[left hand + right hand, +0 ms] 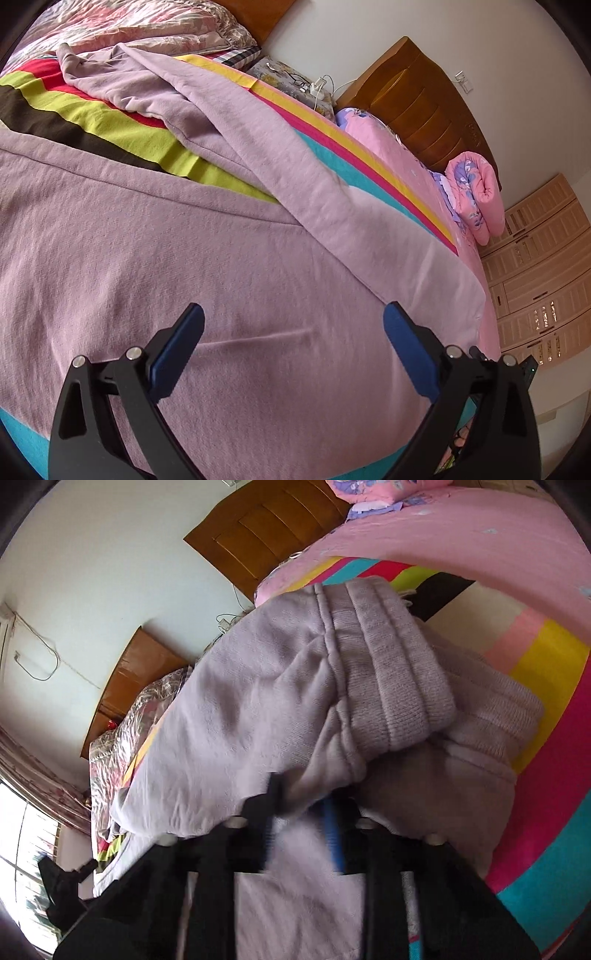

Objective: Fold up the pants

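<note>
Lilac pants lie spread over a striped blanket on the bed, with one leg running away to a ribbed cuff at the far left. My left gripper hovers open just above the wide part of the pants, with nothing between its blue pads. In the right wrist view the pants are bunched close to the camera, and a ribbed band is folded over on top. My right gripper is blurred, its fingers narrow with lilac cloth pinched between them.
A pink sheet covers the bed beyond the blanket, with a rolled pink quilt at its edge. A wooden headboard stands against the wall. A floral quilt lies at the far side. A wardrobe stands at the right.
</note>
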The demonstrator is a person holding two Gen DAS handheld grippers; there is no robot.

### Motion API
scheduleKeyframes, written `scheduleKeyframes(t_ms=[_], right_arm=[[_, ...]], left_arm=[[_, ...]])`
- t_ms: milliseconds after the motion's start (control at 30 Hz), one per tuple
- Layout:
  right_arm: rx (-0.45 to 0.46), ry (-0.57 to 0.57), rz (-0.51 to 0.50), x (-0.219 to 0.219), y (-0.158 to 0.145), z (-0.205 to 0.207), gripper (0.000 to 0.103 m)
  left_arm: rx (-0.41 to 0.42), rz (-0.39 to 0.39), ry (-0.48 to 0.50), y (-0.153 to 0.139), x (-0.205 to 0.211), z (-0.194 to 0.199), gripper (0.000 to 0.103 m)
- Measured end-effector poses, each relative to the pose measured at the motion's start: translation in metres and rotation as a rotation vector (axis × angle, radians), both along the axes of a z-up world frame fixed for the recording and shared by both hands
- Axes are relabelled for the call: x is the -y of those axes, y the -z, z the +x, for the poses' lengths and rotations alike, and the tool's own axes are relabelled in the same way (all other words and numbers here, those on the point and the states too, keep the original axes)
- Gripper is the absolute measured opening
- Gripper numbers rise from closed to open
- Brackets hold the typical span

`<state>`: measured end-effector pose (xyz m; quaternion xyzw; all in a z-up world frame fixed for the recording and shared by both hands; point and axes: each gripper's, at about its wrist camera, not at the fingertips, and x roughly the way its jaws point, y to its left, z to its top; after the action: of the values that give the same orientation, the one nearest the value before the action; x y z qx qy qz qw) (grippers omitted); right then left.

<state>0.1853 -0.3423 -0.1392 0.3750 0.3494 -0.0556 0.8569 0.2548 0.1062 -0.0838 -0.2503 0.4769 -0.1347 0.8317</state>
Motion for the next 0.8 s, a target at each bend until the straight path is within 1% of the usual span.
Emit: scheduleKeyframes(t_ms=[33,67,133,267,300,333,367,433,467,533,567,633,667,733,800], right_arm=[[0.011,0.004,0.011,0.001,0.0,-0.001,0.014],[0.028,0.007,0.019,0.003,-0.002,0.0,0.013],[0.043,0.005,0.002,0.002,-0.007,-0.001,0.013],[0.065,-0.004,-0.003,0.001,-0.017,-0.002,0.013],[0.072,-0.006,0.005,0.003,-0.018,0.0,0.013],[0.078,-0.007,0.009,0.004,-0.019,-0.002,0.013],[0.082,-0.01,0.015,0.005,-0.019,-0.002,0.013],[0.092,-0.019,0.02,0.004,-0.018,-0.005,0.013],[0.095,-0.024,0.019,0.005,-0.019,-0.003,0.013],[0.1,-0.031,0.017,0.005,-0.019,-0.009,0.013],[0.102,-0.034,0.016,0.005,-0.019,-0.009,0.013],[0.102,-0.037,0.019,0.006,-0.018,-0.009,0.013],[0.101,-0.037,0.022,0.007,-0.018,-0.012,0.013],[0.098,-0.037,0.027,0.01,-0.017,-0.015,0.013],[0.097,-0.038,0.03,0.011,-0.016,-0.016,0.013]], left_arm=[[-0.005,-0.003,-0.001,0.0,-0.001,0.003,0.098],[-0.011,-0.01,0.0,0.001,0.0,0.008,0.098],[-0.024,-0.022,-0.006,0.0,0.0,0.022,0.098],[-0.07,-0.085,-0.051,-0.005,-0.001,0.062,0.097],[-0.09,-0.079,-0.07,-0.007,0.0,0.075,0.097],[-0.111,-0.051,-0.09,-0.009,0.0,0.085,0.094],[-0.135,-0.031,-0.119,-0.01,-0.002,0.098,0.088],[-0.167,-0.067,-0.168,-0.006,-0.013,0.116,0.085],[-0.182,-0.075,-0.2,-0.004,-0.02,0.124,0.081],[-0.172,-0.089,-0.239,-0.003,-0.034,0.136,0.076],[-0.162,-0.098,-0.246,-0.003,-0.041,0.144,0.071],[-0.149,-0.102,-0.255,-0.003,-0.05,0.156,0.068],[-0.137,-0.108,-0.252,-0.004,-0.054,0.162,0.064],[-0.123,-0.104,-0.24,-0.005,-0.056,0.17,0.059],[-0.143,-0.082,-0.245,0.0,-0.058,0.178,0.059]])
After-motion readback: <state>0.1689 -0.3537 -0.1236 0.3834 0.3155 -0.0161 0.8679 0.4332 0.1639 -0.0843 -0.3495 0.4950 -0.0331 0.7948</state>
